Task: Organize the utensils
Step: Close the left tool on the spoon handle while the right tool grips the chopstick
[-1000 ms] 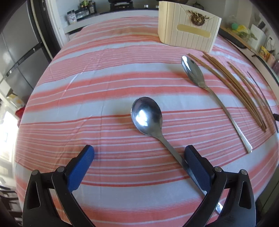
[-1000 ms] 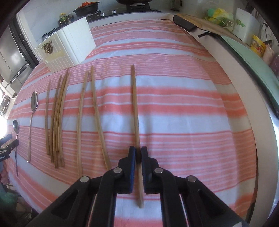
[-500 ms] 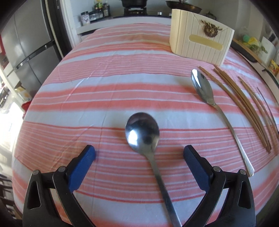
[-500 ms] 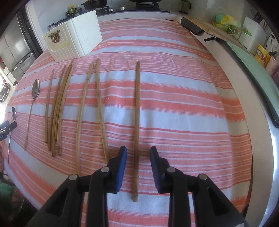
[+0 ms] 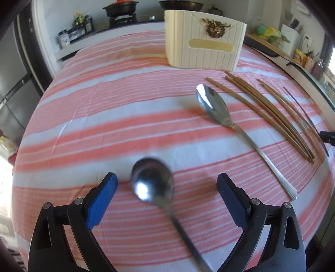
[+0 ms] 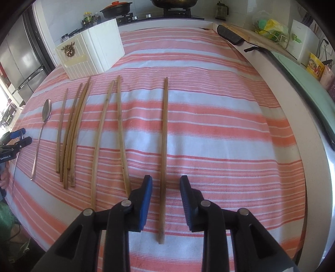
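In the left wrist view, my left gripper is open, its jaws either side of a steel spoon lying on the striped cloth. A second spoon lies farther right, beside several wooden chopsticks. The cream utensil box stands at the back. In the right wrist view, my right gripper is open around a single chopstick lying on the cloth, not touching it. More chopsticks and a spoon lie to the left, with the box behind them.
The table's right edge borders a counter with a knife, bags and packets. A stove with pots is behind the table, and a fridge stands at the left. My left gripper shows at the right view's left edge.
My right gripper has opened and let go of the single chopstick, which now lies between its jaws. My left gripper has shifted so that the near spoon's bowl sits between its jaws.
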Motion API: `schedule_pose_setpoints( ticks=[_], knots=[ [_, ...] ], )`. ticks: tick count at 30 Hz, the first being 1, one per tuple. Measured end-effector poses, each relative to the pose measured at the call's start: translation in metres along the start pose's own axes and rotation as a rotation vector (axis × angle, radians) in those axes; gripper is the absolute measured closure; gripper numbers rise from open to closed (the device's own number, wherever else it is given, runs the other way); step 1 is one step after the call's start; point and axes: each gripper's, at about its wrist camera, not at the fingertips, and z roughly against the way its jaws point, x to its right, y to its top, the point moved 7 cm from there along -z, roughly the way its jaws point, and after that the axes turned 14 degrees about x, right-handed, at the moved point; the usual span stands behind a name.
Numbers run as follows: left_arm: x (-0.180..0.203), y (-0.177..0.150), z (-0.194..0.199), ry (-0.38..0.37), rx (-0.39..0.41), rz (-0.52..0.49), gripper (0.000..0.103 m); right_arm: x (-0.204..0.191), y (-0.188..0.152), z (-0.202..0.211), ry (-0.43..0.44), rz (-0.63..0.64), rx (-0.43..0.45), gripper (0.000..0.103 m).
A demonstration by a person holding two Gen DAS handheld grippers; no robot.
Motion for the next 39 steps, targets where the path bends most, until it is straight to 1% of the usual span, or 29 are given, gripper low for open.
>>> schedule_pose_setpoints(
  ticks=[2, 3, 6, 8, 10, 13, 15, 18, 22, 24, 27, 30, 33, 35, 36, 37, 38, 39],
  knots=[
    [-0.007, -0.011, 0.013, 0.013, -0.003, 0.032, 0.006, -0.003, 0.0, -0.001, 0.002, 0.038, -0.014, 0.072],
    [-0.009, -0.016, 0.019, 0.033, -0.008, 0.042, 0.004, -0.005, 0.0, -0.001, 0.002, 0.055, -0.02, 0.072],
    [-0.01, -0.032, 0.032, 0.093, -0.039, 0.079, 0.004, -0.008, 0.004, -0.004, 0.0, 0.084, -0.037, 0.067],
    [-0.008, -0.039, 0.039, 0.144, -0.04, 0.06, 0.002, -0.007, 0.007, -0.007, 0.001, 0.084, -0.047, 0.065],
    [-0.011, -0.041, 0.044, 0.167, -0.043, 0.044, 0.002, -0.005, 0.01, -0.008, 0.001, 0.074, -0.054, 0.065],
    [-0.026, -0.039, 0.046, 0.21, -0.043, 0.014, 0.002, -0.003, 0.011, -0.01, -0.003, 0.067, -0.058, 0.065],
    [-0.037, -0.038, 0.045, 0.224, -0.047, 0.019, 0.002, -0.003, 0.011, -0.01, -0.006, 0.072, -0.058, 0.065],
    [-0.037, -0.036, 0.04, 0.203, -0.055, 0.023, 0.002, -0.004, 0.011, -0.01, -0.004, 0.069, -0.063, 0.065],
    [-0.015, -0.029, 0.028, 0.134, -0.052, -0.023, 0.002, -0.005, 0.018, -0.017, 0.003, 0.086, -0.078, 0.065],
    [-0.012, -0.023, 0.022, 0.139, -0.045, -0.028, 0.002, -0.006, 0.025, -0.024, 0.006, 0.113, -0.083, 0.063],
    [-0.013, -0.016, 0.012, 0.122, -0.058, 0.011, 0.002, -0.006, 0.038, -0.036, 0.012, 0.131, -0.097, 0.061],
    [-0.013, -0.009, 0.003, 0.111, -0.066, 0.032, 0.003, -0.004, 0.056, -0.052, 0.018, 0.107, -0.11, 0.061],
    [-0.011, -0.003, -0.004, 0.105, -0.07, 0.051, 0.007, -0.003, 0.076, -0.068, 0.022, 0.076, -0.112, 0.061],
    [-0.008, 0.003, -0.008, 0.101, -0.065, 0.059, 0.015, -0.004, 0.088, -0.079, 0.029, 0.053, -0.109, 0.059],
    [-0.007, 0.005, -0.009, 0.096, -0.06, 0.063, 0.023, -0.005, 0.094, -0.084, 0.024, 0.053, -0.107, 0.061],
    [-0.006, 0.008, -0.01, 0.095, -0.051, 0.061, 0.036, -0.007, 0.1, -0.088, 0.019, 0.066, -0.102, 0.065],
    [-0.005, 0.011, -0.009, 0.085, -0.036, 0.059, 0.046, -0.008, 0.105, -0.091, 0.007, 0.087, -0.092, 0.085],
    [-0.005, 0.014, -0.009, 0.083, -0.025, 0.058, 0.067, -0.007, 0.108, -0.093, -0.008, 0.104, -0.085, 0.097]
  ],
)
